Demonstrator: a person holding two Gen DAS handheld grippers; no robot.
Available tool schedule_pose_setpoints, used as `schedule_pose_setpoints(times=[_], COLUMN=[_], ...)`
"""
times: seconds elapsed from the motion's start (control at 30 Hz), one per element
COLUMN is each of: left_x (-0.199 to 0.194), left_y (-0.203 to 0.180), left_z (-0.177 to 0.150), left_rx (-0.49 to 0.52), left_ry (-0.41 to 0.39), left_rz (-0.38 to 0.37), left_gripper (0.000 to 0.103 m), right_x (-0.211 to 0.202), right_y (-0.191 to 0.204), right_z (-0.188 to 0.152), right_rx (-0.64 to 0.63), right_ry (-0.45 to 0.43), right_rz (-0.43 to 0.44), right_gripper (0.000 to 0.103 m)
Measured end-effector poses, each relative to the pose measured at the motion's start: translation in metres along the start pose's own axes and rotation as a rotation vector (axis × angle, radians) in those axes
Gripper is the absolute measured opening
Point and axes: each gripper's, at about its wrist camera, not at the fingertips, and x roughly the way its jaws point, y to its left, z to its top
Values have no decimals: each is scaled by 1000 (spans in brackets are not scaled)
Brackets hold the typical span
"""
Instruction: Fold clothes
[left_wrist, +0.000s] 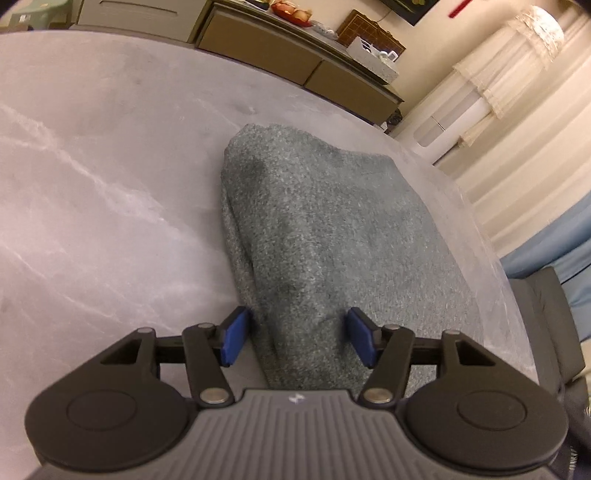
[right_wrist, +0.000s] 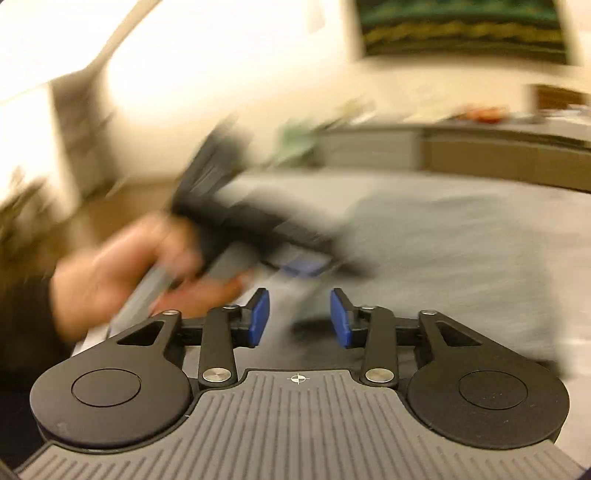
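Observation:
A folded grey-green knitted garment (left_wrist: 325, 229) lies on the grey marble-patterned table (left_wrist: 92, 166), reaching from the middle toward me. My left gripper (left_wrist: 298, 338) hangs over its near end, jaws open. The raised fold sits between the blue pads (left_wrist: 236, 338), which do not squeeze it. The right wrist view is blurred: my right gripper (right_wrist: 299, 317) is open with nothing between its pads, above the garment (right_wrist: 461, 258). In that view a person's hand (right_wrist: 122, 273) holds the left gripper (right_wrist: 303, 267) at the garment's left end.
The table's curved edge runs close along the garment's right side, with a dark chair (left_wrist: 546, 325) just beyond it. A long low sideboard (left_wrist: 295, 62) with items on top stands behind the table. Pale curtains (left_wrist: 517, 110) hang at the right.

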Motion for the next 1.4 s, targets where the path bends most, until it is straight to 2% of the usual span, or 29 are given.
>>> schedule_pose_setpoints(times=[0.03,0.1,0.17,0.2,0.27,0.3,0.37,0.4,0.47,0.53,0.6,0.63,0.7,0.77,0.8,0.83,0.87,0.9,0.93,1.03,1.1,1.17,1.23,1.3,1.37,1.4], left_x=[0,-3,-4,-5,-13,-15,-14,-11,-5,-1,1,2,6,10,12,14,16,14,12,2,12,21,18,14,5,-7], left_y=[-2,-9,-22,-30,-36,-36,-25,-19,-13,-13,-17,-18,-23,-30,-33,-35,-37,-39,-40,-36,-26,-17,-16,-17,-20,-22], left_z=[-2,-9,-15,-16,-18,-15,-9,-5,2,4,3,1,0,0,2,4,6,8,11,12,9,6,6,8,11,11], left_rx=[-4,-1,26,55,78,74,14,-32,-88,-97,-90,-83,-73,-65,-61,-57,-53,-49,-46,-56,-81,-108,-106,-99,-93,-82], left_ry=[-4,-1,16,28,1,-16,-21,-16,-8,6,17,21,22,11,3,-7,-18,-34,-52,-111,-72,-47,-53,-65,-92,-133], left_rz=[1,3,-31,-78,-118,-113,-126,-140,-167,-186,-196,-193,-190,-173,-159,-146,-135,-130,-125,-117,-72,-60,-55,-46,-26,-5], left_gripper=[59,59,60,59,58,59,59,59,59,61,64,65,66,67,65,58,51,34,24,21,21,21,24,27,27,29], right_x=[3,22,44,47,43,41,32,23,1,-23,-27,-29,-19,-7,1,3,0,-9,-21,-32,-19,-4,4,2,-7,-14], right_y=[-17,-49,-83,-96,-119,-130,-144,-133,-98,-60,-34,-20,-9,-17,-24,-30,-36,-37,-34,-19,-19,-21,-22,-20,-21,-21], right_z=[4,1,-10,-10,-4,-1,4,8,9,-4,-15,-20,-32,-42,-45,-46,-47,-44,-40,-29,-38,-49,-61,-64,-64,-59], right_rx=[16,-1,-59,-61,-30,-15,13,10,-23,-113,-235,-297,-407,-454,-454,-446,-434,-439,-456,-546,-602,-655,-699,-711,-675,-645], right_ry=[5,90,188,206,203,202,184,152,81,34,26,22,78,151,188,207,215,199,167,88,140,207,258,264,264,259], right_rz=[-80,-206,-307,-354,-447,-494,-565,-542,-441,-324,-261,-230,-251,-277,-284,-283,-277,-284,-299,-335,-334,-329,-326,-353,-370,-375], right_gripper=[45,44,30,32,43,45,40,40,49,69,87,87,84,70,54,28,24,14,10,10,10,10,9,10,20,37])
